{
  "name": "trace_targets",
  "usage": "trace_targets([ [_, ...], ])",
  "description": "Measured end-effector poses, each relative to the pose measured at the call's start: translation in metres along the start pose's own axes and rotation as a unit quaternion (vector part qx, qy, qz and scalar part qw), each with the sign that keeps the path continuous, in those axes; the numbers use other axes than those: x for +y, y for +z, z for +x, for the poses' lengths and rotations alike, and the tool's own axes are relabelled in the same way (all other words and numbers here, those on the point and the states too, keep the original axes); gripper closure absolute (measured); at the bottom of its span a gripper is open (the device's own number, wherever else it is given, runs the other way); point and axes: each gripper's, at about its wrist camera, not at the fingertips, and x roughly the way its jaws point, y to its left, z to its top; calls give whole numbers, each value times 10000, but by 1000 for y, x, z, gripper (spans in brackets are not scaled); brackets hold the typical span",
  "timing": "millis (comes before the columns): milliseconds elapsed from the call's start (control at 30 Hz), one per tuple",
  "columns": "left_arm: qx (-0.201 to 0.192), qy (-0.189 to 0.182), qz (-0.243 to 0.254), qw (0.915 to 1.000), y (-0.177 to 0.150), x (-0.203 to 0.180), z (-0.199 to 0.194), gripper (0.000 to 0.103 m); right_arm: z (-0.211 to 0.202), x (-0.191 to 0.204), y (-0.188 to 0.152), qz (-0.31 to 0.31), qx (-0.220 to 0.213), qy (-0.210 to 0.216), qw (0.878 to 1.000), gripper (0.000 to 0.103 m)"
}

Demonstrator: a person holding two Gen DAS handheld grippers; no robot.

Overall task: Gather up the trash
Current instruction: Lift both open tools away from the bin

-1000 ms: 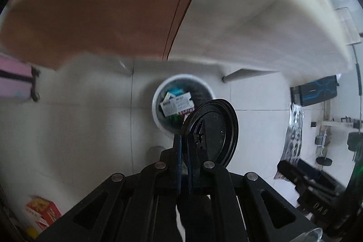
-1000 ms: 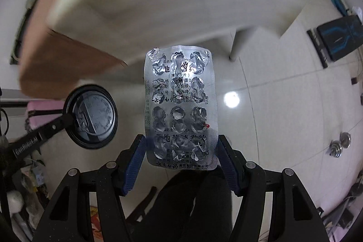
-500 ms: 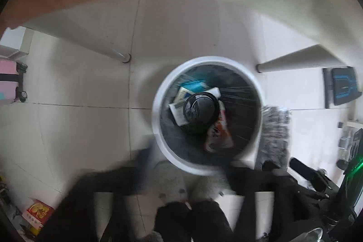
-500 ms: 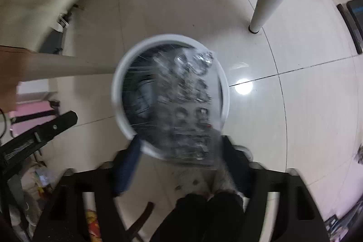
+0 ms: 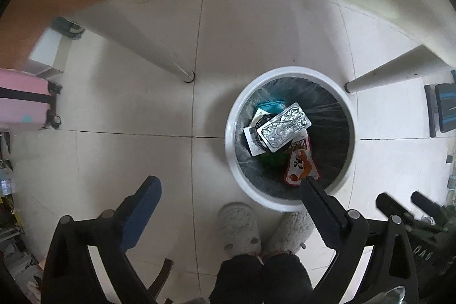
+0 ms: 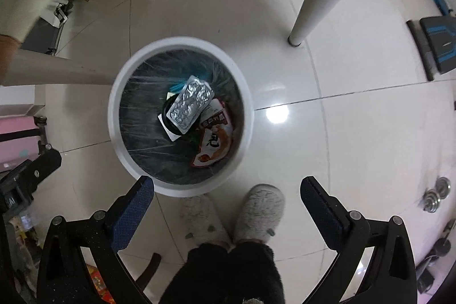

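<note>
Trash lies in the white bin (image 5: 287, 204): a foil pill sheet (image 5: 286, 127) rests on a black lid (image 6: 168, 118), beside a red snack wrapper (image 6: 213, 144). No more litter shows on the floor. Left tongs (image 5: 228, 190) and right tongs (image 6: 226, 187) hang above, both spread wide, holding and touching nothing.

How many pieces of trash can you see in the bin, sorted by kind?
Silver pill sheet: 1
Black cup lid: 1
Red snack wrapper: 1
White paper: 1
Teal packet: 1
Green scrap: 1
Total: 6, all inside the white bin.
</note>
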Motion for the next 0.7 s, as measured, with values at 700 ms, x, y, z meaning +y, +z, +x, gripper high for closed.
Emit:
trace_targets([
  [700,-420,-217,147,9988,-43,14,-226,3,-272,29,-59,-147,-684,-98,9975,0],
])
